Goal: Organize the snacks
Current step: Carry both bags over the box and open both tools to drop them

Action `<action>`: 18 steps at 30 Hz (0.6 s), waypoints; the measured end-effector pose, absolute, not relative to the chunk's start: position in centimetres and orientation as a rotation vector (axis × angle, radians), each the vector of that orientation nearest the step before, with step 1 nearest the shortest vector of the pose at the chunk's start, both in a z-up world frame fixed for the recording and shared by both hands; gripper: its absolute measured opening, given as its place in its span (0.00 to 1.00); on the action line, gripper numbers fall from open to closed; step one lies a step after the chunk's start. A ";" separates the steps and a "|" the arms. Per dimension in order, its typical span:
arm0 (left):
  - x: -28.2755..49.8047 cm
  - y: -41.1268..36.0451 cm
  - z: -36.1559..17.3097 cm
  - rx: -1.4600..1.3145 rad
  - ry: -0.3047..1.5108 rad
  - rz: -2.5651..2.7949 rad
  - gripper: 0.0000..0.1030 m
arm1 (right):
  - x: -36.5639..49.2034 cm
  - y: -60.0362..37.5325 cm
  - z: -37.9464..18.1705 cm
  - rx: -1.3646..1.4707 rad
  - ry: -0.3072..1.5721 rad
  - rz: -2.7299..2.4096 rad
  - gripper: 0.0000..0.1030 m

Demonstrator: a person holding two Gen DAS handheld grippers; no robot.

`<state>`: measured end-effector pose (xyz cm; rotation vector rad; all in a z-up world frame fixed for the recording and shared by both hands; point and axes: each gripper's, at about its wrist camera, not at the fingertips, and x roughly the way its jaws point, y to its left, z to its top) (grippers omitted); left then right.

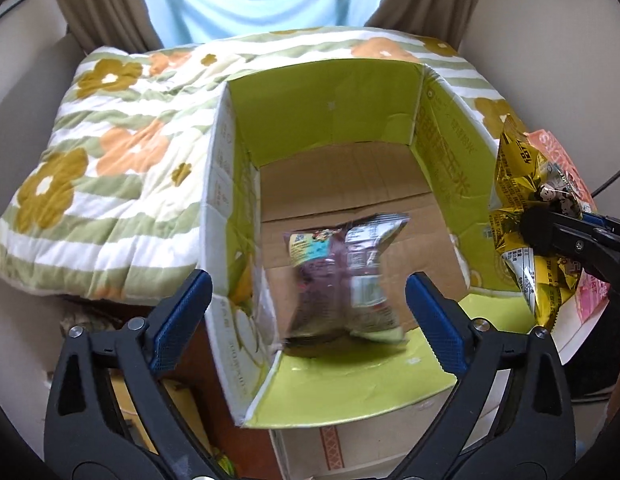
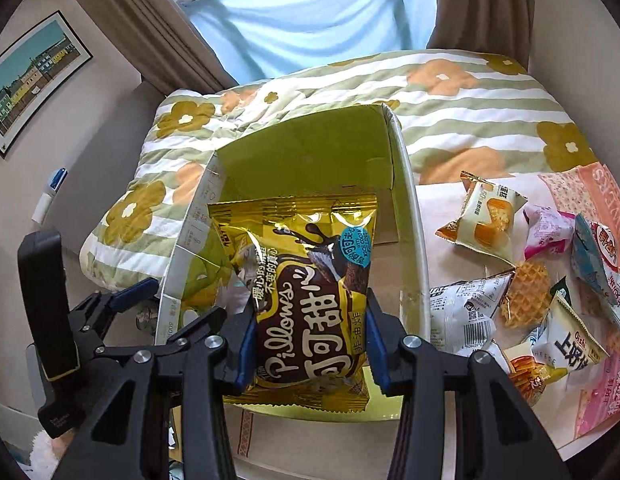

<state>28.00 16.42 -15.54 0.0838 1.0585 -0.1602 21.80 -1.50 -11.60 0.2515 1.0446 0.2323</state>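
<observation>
We are working with 2 tools over an open green-lined box that is sitting against a flowered quilt. Our left tool is hanging above the box with its fingers spread wide and gripping nothing. A purple packet is showing blurred between them, over the cardboard floor; whether it is falling or lying there, we cannot tell.

Our right tool is pinching a gold packet across its lower half, 1 blue pad on each side edge, and is holding it upright above the near end of the box. To the right, a heap of loose snacks is lying on the white tabletop, just beside the box wall.

We are judging these packets as light, puffed with air and slick in their foil, so they are likely to crumple and slide under a hard squeeze, and the contents may crush. The safest hold looks like the 1 we are using: a gentle grip across the narrow width, or on a crimped end seam where the film is flat and stiff.
</observation>
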 end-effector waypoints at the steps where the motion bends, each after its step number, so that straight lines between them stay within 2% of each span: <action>1: 27.8 16.7 -15.5 0.077 1.060 -0.150 0.94 | 21.7 -1.5 -11.8 0.245 1.045 0.229 0.41; 18: 25.1 18.3 -14.6 -0.045 1.018 -0.137 0.94 | 23.0 -0.2 -15.3 0.151 1.079 0.233 0.41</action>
